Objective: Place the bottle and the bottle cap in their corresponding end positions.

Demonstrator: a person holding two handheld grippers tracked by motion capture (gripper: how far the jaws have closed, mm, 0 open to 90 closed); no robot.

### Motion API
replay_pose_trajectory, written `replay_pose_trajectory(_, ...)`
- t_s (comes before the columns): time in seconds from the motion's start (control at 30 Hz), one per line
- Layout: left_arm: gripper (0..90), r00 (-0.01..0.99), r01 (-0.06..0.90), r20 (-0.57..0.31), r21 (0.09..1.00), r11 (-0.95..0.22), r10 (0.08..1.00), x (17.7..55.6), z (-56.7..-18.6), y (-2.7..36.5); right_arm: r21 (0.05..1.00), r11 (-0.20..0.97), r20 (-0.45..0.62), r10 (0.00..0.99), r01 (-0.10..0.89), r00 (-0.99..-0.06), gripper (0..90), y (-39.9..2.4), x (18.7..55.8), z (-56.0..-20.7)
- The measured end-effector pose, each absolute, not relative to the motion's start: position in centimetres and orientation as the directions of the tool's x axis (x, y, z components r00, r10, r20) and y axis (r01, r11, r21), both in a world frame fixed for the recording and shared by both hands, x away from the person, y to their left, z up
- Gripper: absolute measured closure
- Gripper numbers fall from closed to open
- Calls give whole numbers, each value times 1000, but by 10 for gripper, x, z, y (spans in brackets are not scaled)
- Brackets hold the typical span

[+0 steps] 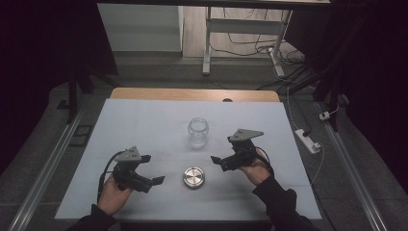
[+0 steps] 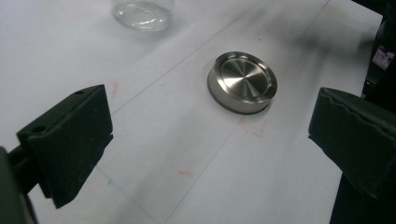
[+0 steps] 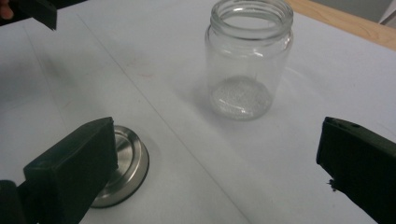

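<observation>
I had both tools raised over the white table cover (image 1: 144, 120) with nothing in either of them. My left gripper (image 1: 156, 181) sat at the lower left of the high view, its jaws spread wide and aimed toward the middle of the frame, because the metal lid (image 1: 193, 177) lay there, flat on the cover with its top face up, just right of the jaw tips. In the left gripper view the lid (image 2: 243, 82) lay right of centre in the upper half, apart from both jaws, so I judged that hand was lined up to close on the lid's rim.

My right gripper (image 1: 216, 160) stood right of centre in the high view, also gaping wide and empty, pointing toward the left side of the frame. The glass jar (image 1: 197, 132) stood upright and open-mouthed above the lid in that frame, near the middle of the cover, apart from the lid. In the right gripper view the jar (image 3: 246, 60) rose at upper centre between my two jaws but well beyond them, and the lid (image 3: 128, 163) showed at lower left, partly behind the left jaw. I held that hand level with the jar, I think, to steady it while the lid went on. Neither piece was touched yet.
</observation>
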State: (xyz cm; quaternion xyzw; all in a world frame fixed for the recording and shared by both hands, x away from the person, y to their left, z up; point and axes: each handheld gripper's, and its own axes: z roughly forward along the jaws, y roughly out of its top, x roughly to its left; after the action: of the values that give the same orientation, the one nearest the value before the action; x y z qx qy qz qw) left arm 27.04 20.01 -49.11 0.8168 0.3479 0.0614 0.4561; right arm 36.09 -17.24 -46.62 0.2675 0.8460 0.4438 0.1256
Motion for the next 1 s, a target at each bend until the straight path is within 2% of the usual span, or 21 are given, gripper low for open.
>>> replay_pose_trajectory(1.0,0,637,558,-221,793,-244,738,231,-501,254,828,401,5,693,392,-721,0,-250,310,-472)
